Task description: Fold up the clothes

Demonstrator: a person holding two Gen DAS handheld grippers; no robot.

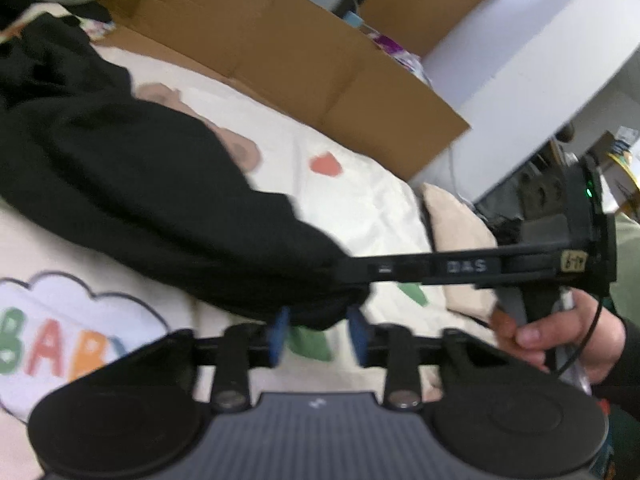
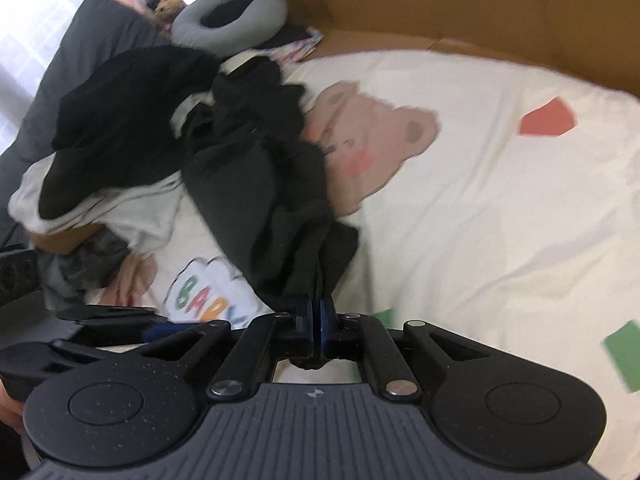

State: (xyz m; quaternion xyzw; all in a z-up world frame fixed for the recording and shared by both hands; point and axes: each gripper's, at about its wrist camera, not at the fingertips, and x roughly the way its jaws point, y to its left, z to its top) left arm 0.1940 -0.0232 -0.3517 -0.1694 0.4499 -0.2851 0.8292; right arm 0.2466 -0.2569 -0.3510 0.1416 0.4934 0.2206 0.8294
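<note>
We're over the bed and our right gripper (image 2: 316, 316) has its blue pads pressed together on a bunched edge of the black garment (image 2: 264, 184), a tuft of cloth poking out behind the jaws. That pinch looks like the anchor: one edge held up off the printed sheet (image 2: 480, 200) so the rest trails back toward the heap of clothes (image 2: 112, 152) by the grey neck pillow (image 2: 228, 20). We'd say it's being drawn clear of the pile to spread it before any fold.

Over to our left gripper (image 1: 318, 334): pads spread apart, a clear gap between them, and the black garment's (image 1: 140, 184) lower edge hangs right at that gap. Whether the cloth touches the pads we cannot tell through the blur. It grips nothing yet, and seems lined up to take a second hold beside the right gripper's (image 1: 360, 270) long black finger, which reaches across that view into the cloth.

Cardboard (image 1: 280, 64) lines the far side of the bed
</note>
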